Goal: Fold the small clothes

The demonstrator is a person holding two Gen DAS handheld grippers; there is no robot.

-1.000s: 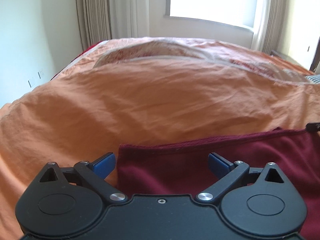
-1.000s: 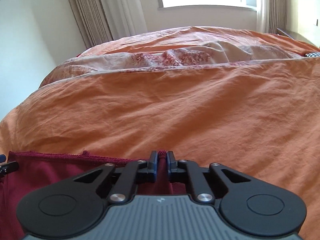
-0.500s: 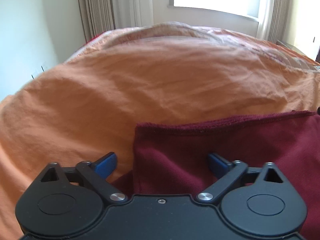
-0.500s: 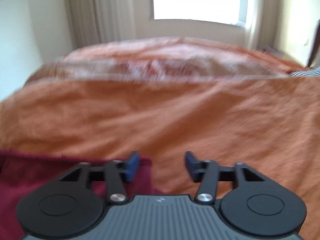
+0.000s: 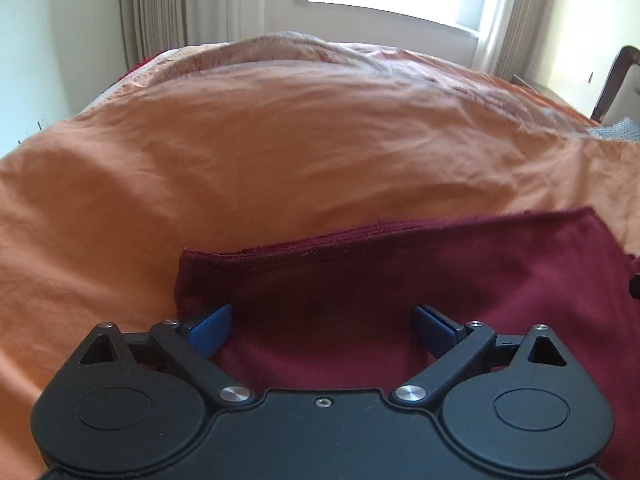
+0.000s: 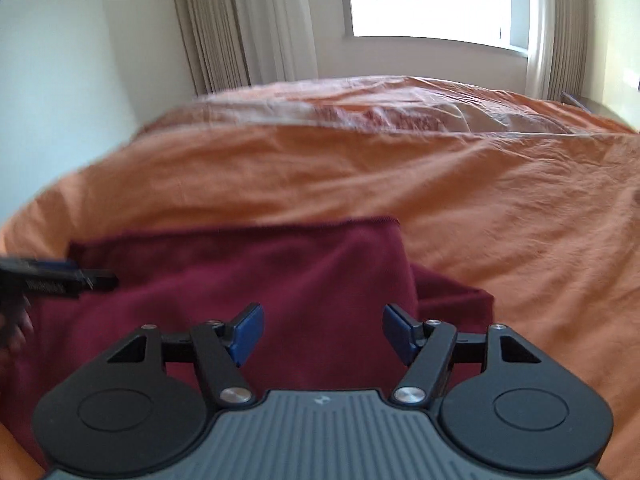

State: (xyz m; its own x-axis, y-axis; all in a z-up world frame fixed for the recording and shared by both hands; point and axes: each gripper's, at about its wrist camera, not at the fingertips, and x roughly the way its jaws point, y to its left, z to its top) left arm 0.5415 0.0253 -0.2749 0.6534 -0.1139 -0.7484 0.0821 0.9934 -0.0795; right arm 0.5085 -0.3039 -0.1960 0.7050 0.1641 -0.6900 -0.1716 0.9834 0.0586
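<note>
1. on the orange bedspread (image 5: 248, 168), near its front edge, lies the maroon garment (image 5: 400, 280), spread flat and already doubled over: in the right wrist view a lower layer sticks out past its right side (image 6: 452, 296).
2. your left gripper (image 5: 323, 322) is spread wide with nothing between its blue pads (image 5: 210, 326); it sits just above the garment's left part, close to the hemmed corner.
3. your right gripper (image 6: 323, 332) is likewise wide apart and empty-handed, poised over the garment's right part, near the folded edge.
4. expect the cloth to be light, soft and limp. it looks like thin knit, so judge that it will sag, drape and stretch when lifted, and it will not hold a shape on its own.
5. it is not fragile, and the pads should grip it without slipping, but the layers can slide over one another and pull the fold askew.
6. take hold at the edges, not the middle: the left corner by the stitched hem (image 5: 280, 254) for your left gripper, the matching right corner (image 6: 394, 226) for your right.
7. pinch through all layers at once, or the lower one will probably stay behind on the bedspread.
8. the bedding is soft and wrinkled, so you risk pinching the orange cover along with the garment if you press deep.
</note>
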